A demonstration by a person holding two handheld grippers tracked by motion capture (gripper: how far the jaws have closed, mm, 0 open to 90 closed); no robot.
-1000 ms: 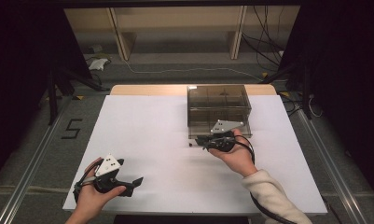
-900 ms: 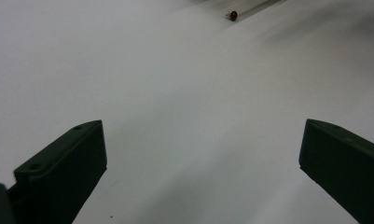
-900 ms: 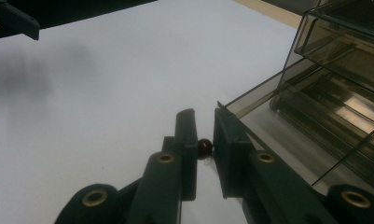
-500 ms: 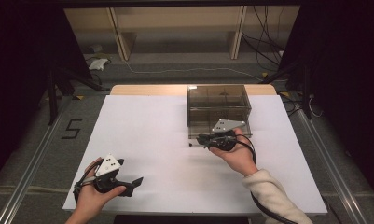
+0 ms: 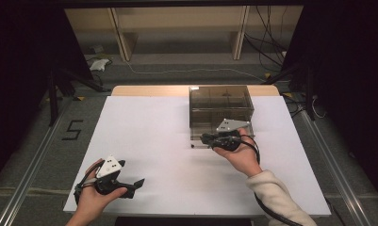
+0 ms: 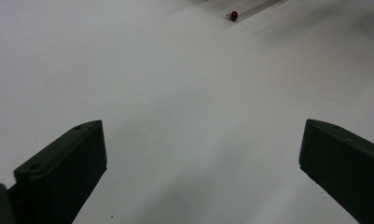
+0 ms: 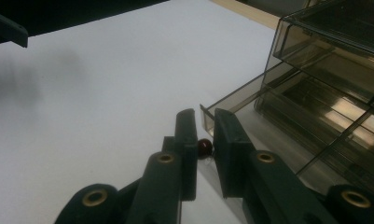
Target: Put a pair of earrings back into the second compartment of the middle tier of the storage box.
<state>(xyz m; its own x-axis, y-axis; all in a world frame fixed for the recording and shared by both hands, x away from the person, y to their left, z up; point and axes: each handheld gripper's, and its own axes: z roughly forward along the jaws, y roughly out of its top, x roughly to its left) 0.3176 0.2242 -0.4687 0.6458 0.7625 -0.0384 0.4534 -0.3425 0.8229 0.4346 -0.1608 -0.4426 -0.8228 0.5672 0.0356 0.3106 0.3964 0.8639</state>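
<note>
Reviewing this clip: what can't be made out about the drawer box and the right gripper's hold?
- Drawer contents: in the high view the smoked walls of the drawer box hide them.
- Grip: in the right gripper view the right gripper straddles the drawer's front wall by the small red knob; whether the pads press is unclear.
- Drawer: cut off by the frame's edge.

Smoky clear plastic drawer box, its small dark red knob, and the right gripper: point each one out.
Smoky clear plastic drawer box (image 5: 219,99), high view, on its top panel.
Small dark red knob (image 7: 204,147), right gripper view, on the round knob between the fingers.
Right gripper (image 7: 204,122), right gripper view, midway between its fingertips.
</note>
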